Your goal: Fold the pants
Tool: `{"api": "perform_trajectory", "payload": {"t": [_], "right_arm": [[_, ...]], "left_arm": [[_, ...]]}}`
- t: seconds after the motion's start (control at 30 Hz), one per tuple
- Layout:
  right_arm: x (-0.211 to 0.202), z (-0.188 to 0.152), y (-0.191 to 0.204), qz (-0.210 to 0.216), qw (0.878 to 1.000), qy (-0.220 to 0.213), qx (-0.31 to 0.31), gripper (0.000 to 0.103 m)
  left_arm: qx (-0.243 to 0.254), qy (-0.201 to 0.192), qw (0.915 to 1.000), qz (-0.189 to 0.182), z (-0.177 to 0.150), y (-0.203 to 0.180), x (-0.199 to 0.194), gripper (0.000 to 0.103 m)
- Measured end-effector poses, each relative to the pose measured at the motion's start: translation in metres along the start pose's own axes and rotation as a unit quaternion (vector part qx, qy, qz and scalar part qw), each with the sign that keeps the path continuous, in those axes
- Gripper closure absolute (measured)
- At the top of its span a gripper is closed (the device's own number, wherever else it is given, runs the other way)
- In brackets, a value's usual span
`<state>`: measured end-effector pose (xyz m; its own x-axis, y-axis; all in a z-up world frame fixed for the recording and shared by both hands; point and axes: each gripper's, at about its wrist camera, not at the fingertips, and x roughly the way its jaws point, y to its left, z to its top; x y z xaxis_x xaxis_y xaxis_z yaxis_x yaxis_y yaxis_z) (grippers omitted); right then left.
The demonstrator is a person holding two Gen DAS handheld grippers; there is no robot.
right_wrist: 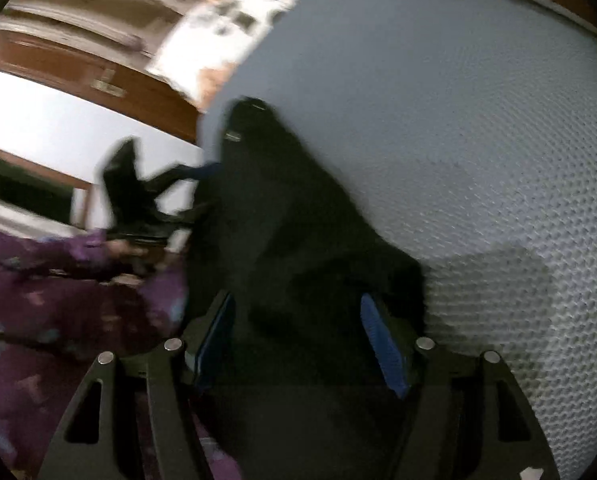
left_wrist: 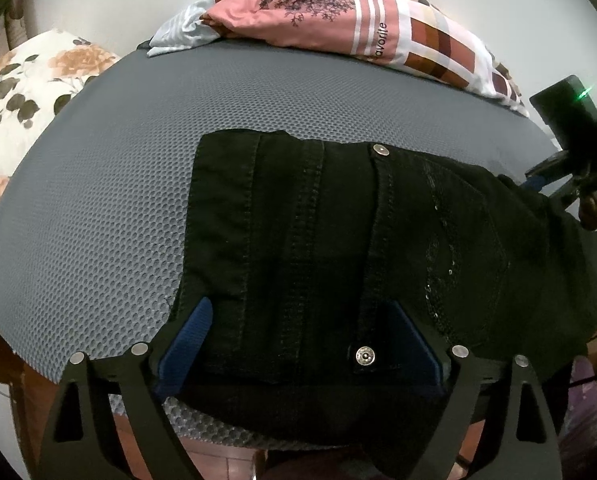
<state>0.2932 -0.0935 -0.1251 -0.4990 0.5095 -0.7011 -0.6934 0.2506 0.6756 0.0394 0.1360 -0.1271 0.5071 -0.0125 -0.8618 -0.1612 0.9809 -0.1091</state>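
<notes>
Black pants (left_wrist: 338, 240) lie folded on the grey mesh mat (left_wrist: 118, 180), waistband toward me with two metal snap buttons. My left gripper (left_wrist: 298, 344) is open, its blue pads either side of the waistband's near edge. The right gripper (left_wrist: 570, 176) shows at the far right by the pants' right end. In the blurred right wrist view the pants (right_wrist: 298, 220) run away from the open right gripper (right_wrist: 298, 340), whose blue pads straddle the cloth. The left gripper (right_wrist: 166, 188) shows at the pants' far left side.
A pink patterned cloth (left_wrist: 338, 12) and a light cloth lie at the mat's far edge. A floral pillow (left_wrist: 22, 92) sits to the left. The person's purple sleeve (right_wrist: 58, 288) is at the left of the right wrist view. The mat's near edge drops to the floor.
</notes>
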Motion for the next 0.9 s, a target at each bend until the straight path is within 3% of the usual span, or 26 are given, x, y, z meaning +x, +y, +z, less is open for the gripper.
{"api": "perform_trajectory", "payload": {"t": [0.07, 0.27, 0.43, 0.53, 0.6, 0.7, 0.9], "right_arm": [[0.0, -0.001, 0.001, 0.011, 1.0, -0.004, 0.004, 0.031], [0.005, -0.002, 0.005, 0.06, 0.997, -0.04, 0.037, 0.03], [-0.027, -0.018, 0.011, 0.108, 0.98, -0.161, 0.038, 0.034], [-0.038, -0.035, 0.014, 0.044, 0.985, -0.167, 0.026, 0.033], [-0.041, -0.053, -0.004, 0.02, 0.985, -0.16, 0.067, 0.036], [-0.056, -0.076, -0.017, -0.009, 0.979, -0.181, 0.094, 0.036], [-0.064, -0.066, 0.005, -0.043, 0.981, -0.186, 0.045, 0.034]], "left_arm": [[0.002, -0.001, 1.0, -0.001, 0.0, 0.0, 0.0, 0.013], [0.003, -0.003, 1.0, 0.001, -0.001, -0.001, 0.001, 0.012], [0.007, -0.008, 0.9999, 0.001, -0.003, -0.002, 0.001, 0.012], [0.005, -0.007, 1.0, -0.001, -0.002, -0.001, 0.001, 0.011], [0.008, -0.007, 0.9999, -0.001, -0.003, -0.002, 0.001, 0.01], [0.014, -0.009, 0.9999, 0.004, -0.003, -0.005, 0.003, 0.009], [0.017, -0.01, 0.9998, 0.008, -0.004, -0.007, 0.004, 0.007]]}}
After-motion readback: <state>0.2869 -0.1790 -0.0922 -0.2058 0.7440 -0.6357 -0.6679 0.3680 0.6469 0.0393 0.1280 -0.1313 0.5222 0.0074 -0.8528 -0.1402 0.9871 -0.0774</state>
